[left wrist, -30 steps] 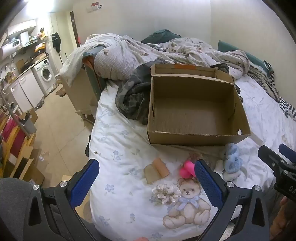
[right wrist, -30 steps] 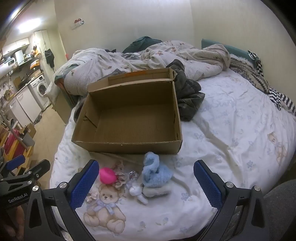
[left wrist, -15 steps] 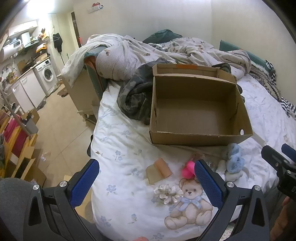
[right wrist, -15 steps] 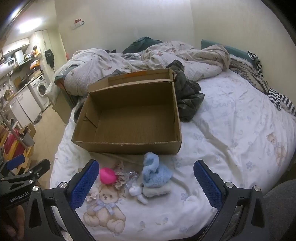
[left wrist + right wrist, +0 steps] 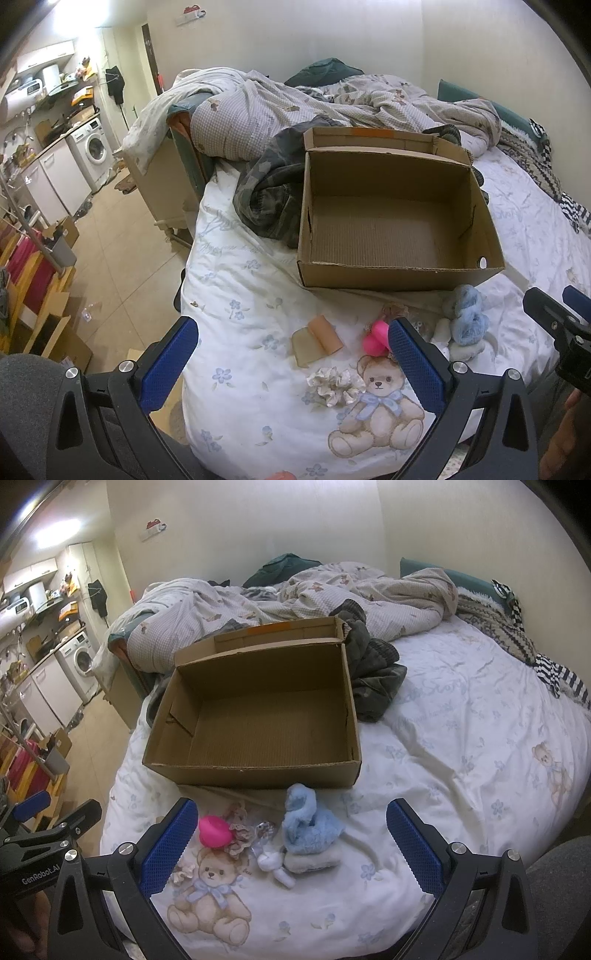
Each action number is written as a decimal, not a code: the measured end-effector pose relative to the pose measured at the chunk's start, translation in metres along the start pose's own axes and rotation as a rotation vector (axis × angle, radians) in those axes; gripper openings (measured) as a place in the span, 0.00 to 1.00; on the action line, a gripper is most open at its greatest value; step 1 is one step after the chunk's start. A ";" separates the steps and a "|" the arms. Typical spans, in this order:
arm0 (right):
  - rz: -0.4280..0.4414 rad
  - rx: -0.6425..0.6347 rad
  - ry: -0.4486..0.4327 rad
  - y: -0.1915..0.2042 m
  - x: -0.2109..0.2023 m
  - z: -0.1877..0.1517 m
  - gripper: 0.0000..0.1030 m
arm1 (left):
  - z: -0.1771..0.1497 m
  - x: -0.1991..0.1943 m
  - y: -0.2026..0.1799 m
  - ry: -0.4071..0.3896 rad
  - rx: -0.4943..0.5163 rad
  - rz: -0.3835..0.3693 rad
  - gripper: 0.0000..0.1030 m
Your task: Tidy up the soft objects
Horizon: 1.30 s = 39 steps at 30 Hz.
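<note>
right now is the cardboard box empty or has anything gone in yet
Empty. The cardboard box sits open on the bed with only its bare corrugated floor showing in both views; the blue plush and pink toy lie outside, in front.

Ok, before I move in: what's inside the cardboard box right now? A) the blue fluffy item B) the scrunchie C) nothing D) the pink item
C, the cardboard box shows only its bare corrugated floor, while the blue fluffy item, pink item and scrunchie all lie on the sheet in front of it.

We see a washing machine (image 5: 95,147) off left, rumpled duvet (image 5: 229,605) up top, dark clothes (image 5: 376,672) heaped mid-bed.
</note>
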State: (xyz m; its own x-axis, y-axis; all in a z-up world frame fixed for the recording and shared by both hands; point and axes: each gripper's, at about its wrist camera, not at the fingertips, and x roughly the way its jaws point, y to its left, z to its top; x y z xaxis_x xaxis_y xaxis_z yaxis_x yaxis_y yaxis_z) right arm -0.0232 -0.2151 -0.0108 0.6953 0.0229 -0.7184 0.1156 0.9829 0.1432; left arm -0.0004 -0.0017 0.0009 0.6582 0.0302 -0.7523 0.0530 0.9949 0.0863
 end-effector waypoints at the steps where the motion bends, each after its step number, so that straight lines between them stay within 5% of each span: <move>1: 0.000 0.000 0.000 0.000 0.000 0.000 1.00 | 0.000 0.000 0.000 0.001 0.000 -0.002 1.00; 39: 0.003 0.005 -0.002 0.000 -0.002 0.001 1.00 | 0.001 -0.001 0.000 0.000 -0.004 -0.003 1.00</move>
State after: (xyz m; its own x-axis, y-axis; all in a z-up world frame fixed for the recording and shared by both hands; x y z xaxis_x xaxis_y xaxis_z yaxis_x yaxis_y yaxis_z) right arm -0.0238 -0.2156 -0.0084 0.6967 0.0252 -0.7169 0.1171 0.9820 0.1483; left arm 0.0004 -0.0023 0.0023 0.6577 0.0269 -0.7528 0.0522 0.9953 0.0812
